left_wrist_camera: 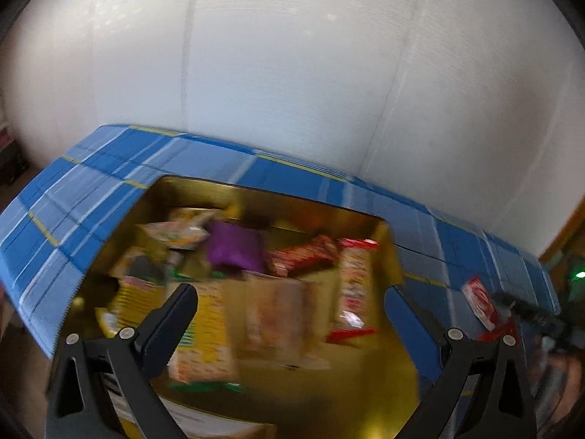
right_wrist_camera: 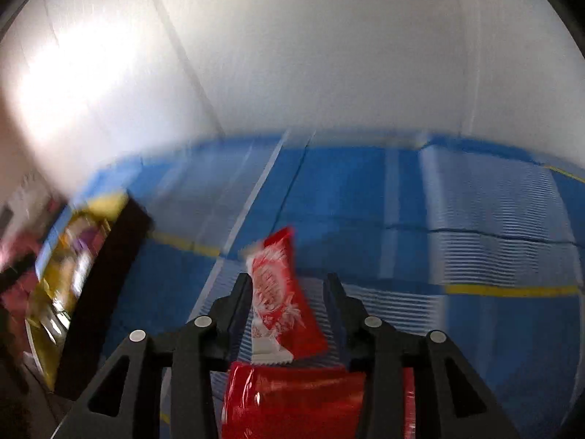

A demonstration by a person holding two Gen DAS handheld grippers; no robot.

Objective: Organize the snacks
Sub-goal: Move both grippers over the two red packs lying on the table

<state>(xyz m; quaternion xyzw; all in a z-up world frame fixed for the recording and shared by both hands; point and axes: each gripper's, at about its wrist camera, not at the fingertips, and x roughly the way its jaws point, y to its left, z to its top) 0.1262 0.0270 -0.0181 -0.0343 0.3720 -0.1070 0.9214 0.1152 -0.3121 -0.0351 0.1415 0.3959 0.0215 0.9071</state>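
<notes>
Left wrist view shows a gold tin (left_wrist_camera: pixel 387 241) on a blue checked tablecloth (left_wrist_camera: pixel 109 190), already holding several snacks: a purple packet (left_wrist_camera: pixel 236 250), a red bar (left_wrist_camera: pixel 303 256), a tall red-and-white packet (left_wrist_camera: pixel 353 289) and yellow packets (left_wrist_camera: pixel 204 329). All are blurred, so an exact count is not possible. The left gripper (left_wrist_camera: pixel 289 314) hangs over the tin with its jaws wide apart and nothing between them.

Right wrist view shows the right gripper (right_wrist_camera: pixel 289 292) over the cloth, well to the side of the tin. A red wrapper (right_wrist_camera: pixel 278 292) stands between its jaws, touching the left finger (right_wrist_camera: pixel 239 303) with a gap on the other side; whether it is truly clamped I cannot tell. A 2nd red packet (right_wrist_camera: pixel 292 402) lies beneath the gripper.

Judgement: most snacks are in the tin. At least 2 red packets remain outside and have yet to go in.
</notes>
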